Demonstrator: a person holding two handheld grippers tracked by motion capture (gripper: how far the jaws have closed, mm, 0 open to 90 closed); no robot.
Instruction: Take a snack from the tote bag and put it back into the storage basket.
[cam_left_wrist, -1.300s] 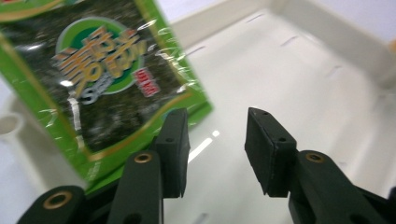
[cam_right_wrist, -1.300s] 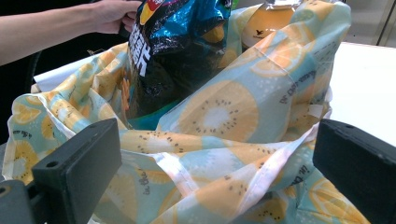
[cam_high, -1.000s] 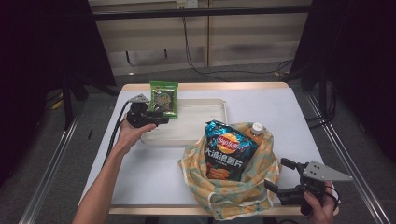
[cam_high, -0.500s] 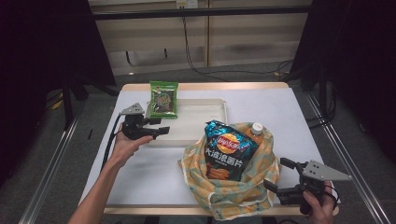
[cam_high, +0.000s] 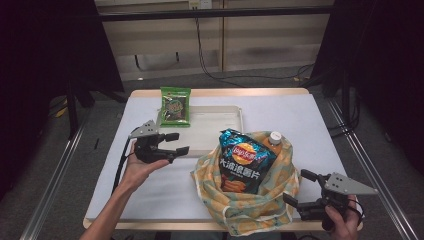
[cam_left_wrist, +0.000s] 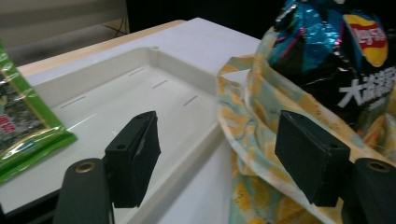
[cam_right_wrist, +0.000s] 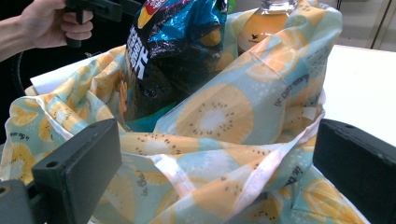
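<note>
A green snack packet (cam_high: 175, 106) lies over the far left corner of the white tray (cam_high: 220, 131); its corner (cam_left_wrist: 23, 121) also lies at the left of the left gripper view. My left gripper (cam_high: 178, 143) hovers by the tray's near left edge. Its jaws have just been opening and hold nothing (cam_left_wrist: 217, 158). A fruit-print cloth bag (cam_high: 250, 205) stands at the near middle of the table, holding a blue chip bag (cam_high: 242, 160) and a white-capped bottle (cam_high: 274, 139). My right gripper (cam_high: 299, 187) is open at the bag's right side, with loose bag fabric (cam_right_wrist: 215, 163) between its pads.
The table (cam_high: 310, 125) has a white top and a wooden rim. Beyond the chip bag (cam_right_wrist: 173, 42) in the right gripper view is the person's other hand (cam_right_wrist: 46, 25). The bag (cam_left_wrist: 252, 140) stands just right of the tray (cam_left_wrist: 140, 88).
My left gripper has drawn back from the green packet toward the person and its jaws stand wider. The packet stays on the tray's corner. The right gripper has not moved.
</note>
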